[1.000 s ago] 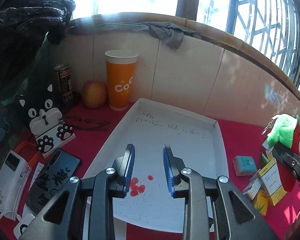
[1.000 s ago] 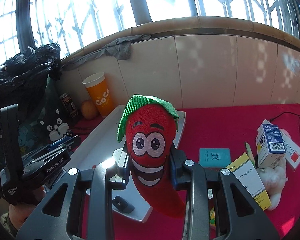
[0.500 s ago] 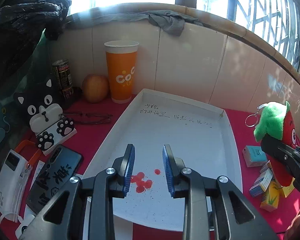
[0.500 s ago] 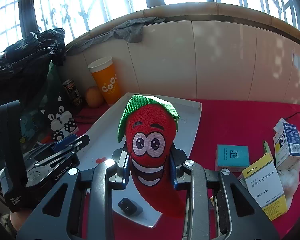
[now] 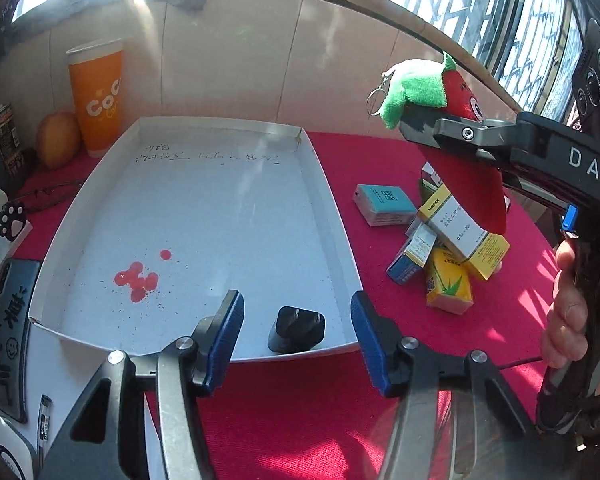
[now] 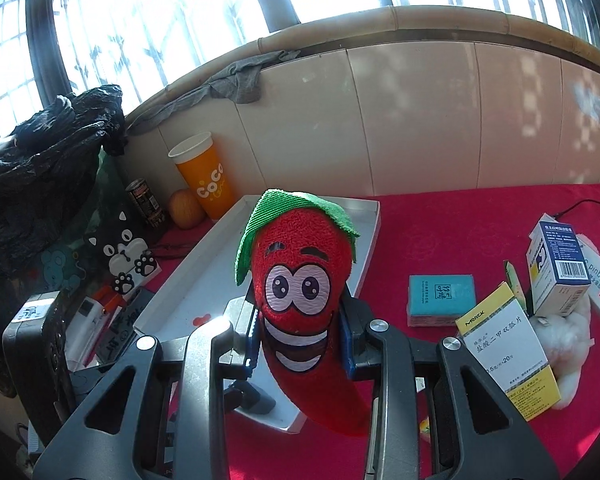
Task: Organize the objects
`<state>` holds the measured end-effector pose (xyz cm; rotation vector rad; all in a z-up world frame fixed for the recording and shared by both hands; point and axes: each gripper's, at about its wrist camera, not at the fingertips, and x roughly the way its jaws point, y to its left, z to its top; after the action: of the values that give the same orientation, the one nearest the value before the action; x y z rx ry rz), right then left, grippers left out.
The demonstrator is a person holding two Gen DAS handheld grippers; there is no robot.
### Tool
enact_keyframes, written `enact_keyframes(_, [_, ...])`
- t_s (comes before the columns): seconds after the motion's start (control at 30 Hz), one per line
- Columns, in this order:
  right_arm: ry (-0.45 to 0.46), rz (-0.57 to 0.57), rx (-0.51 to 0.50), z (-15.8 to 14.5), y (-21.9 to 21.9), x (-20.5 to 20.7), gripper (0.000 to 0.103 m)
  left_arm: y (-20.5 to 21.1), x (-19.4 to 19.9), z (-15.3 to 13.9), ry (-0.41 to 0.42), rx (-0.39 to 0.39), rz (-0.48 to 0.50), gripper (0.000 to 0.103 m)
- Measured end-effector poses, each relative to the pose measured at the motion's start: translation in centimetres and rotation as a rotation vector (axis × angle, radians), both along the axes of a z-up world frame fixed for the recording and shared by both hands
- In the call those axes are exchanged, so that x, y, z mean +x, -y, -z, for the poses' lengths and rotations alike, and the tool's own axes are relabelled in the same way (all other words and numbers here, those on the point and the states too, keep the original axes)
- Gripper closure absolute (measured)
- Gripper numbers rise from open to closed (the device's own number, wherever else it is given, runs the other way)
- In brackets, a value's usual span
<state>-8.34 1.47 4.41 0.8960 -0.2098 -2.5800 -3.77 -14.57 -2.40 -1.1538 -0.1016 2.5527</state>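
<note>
Left jaws: opening, blue pads spread, left gripper [image 5: 296,338] at the bottom of the frame; the black charger plug [image 5: 296,334] sits between the pads, untouched, lying in the tray's near corner.
Right jaws: pinching the red chilli plush [image 6: 304,304] at mid-body; right gripper [image 6: 300,346] holds it upright, lower centre of the frame.
Tray: white tray [image 5: 332,216] mid-frame, red stains on its floor.
Boxes: medicine boxes [image 5: 452,232] piled at right on the red cloth [image 5: 380,160].
Risk: soft plush could sag or slip from a narrow pinch; its tail hangs just above the boxes and could knock the pile.
Risk two: the left pads could nudge the plug.
</note>
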Motion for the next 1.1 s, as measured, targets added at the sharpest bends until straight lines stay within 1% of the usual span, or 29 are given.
enact_keyframes(0.17, [0.008,-0.013,-0.025,0.1,-0.4,0.6,0.072,-0.3,-1.6,0.7,0.075,-0.07,0.012,0.032])
enact_keyframes(0.2, [0.01,-0.014,-0.034,0.1,-0.6,0.7,0.072,-0.5,-1.7,0.9,0.089,-0.089,0.028,0.031])
enact_keyframes(0.27, [0.013,-0.012,-0.057,0.1,-1.2,1.2,0.072,-1.1,-1.8,1.2,0.109,-0.117,0.071,0.025])
enact_keyframes(0.33, [0.006,-0.003,-0.077,0.0,-2.0,1.6,0.072,-1.7,-2.1,1.5,0.13,-0.154,0.083,0.025])
enact_keyframes(0.4, [-0.004,0.006,-0.088,-0.2,-2.7,1.9,0.072,-2.2,-3.0,1.9,0.152,-0.202,0.068,0.025])
enact_keyframes(0.5, [-0.01,0.019,-0.106,-0.5,-4.0,2.4,0.072,-2.3,-4.5,2.9,0.208,-0.272,0.053,0.026])
enact_keyframes(0.57, [-0.012,0.03,-0.117,-0.7,-4.9,2.6,0.072,-2.5,-5.0,3.3,0.233,-0.327,0.068,0.026])
enact_keyframes(0.63, [-0.013,0.043,-0.13,-0.8,-5.8,2.8,0.072,-2.7,-5.2,3.2,0.241,-0.362,0.092,0.026])
enact_keyframes(0.7, [-0.011,0.057,-0.142,-0.8,-6.5,2.8,0.072,-3.2,-5.2,3.1,0.244,-0.406,0.122,0.029])
enact_keyframes(0.73, [-0.009,0.062,-0.149,-0.8,-6.7,2.7,0.072,-3.5,-5.3,3.1,0.248,-0.42,0.136,0.033])
enact_keyframes(0.77, [-0.005,0.066,-0.155,-0.7,-6.9,2.6,0.072,-3.8,-5.3,3.2,0.255,-0.431,0.153,0.043])
enact_keyframes(0.8, [-0.001,0.07,-0.16,-0.6,-7.1,2.5,0.072,-4.1,-5.3,3.3,0.265,-0.437,0.172,0.049])
enact_keyframes(0.83, [0.005,0.072,-0.165,-0.5,-7.2,2.4,0.072,-4.4,-5.3,3.5,0.278,-0.442,0.189,0.066])
enact_keyframes(0.87, [0.011,0.073,-0.168,-0.4,-7.4,2.4,0.072,-4.5,-5.2,3.7,0.289,-0.451,0.197,0.073])
enact_keyframes(0.93, [0.022,0.079,-0.173,-0.2,-7.7,2.3,0.072,-4.6,-5.1,3.6,0.282,-0.457,0.196,0.073])
enact_keyframes(1.0, [0.025,0.088,-0.175,-0.1,-8.0,2.3,0.072,-4.2,-5.1,3.4,0.274,-0.428,0.181,0.073])
enact_keyframes(1.03, [0.025,0.092,-0.176,-0.1,-8.1,2.3,0.072,-4.0,-5.0,3.2,0.263,-0.41,0.171,0.073])
enact_keyframes(1.1, [0.012,0.096,-0.17,-0.2,-8.3,2.5,0.072,-3.8,-4.5,2.4,0.212,-0.38,0.145,0.073])
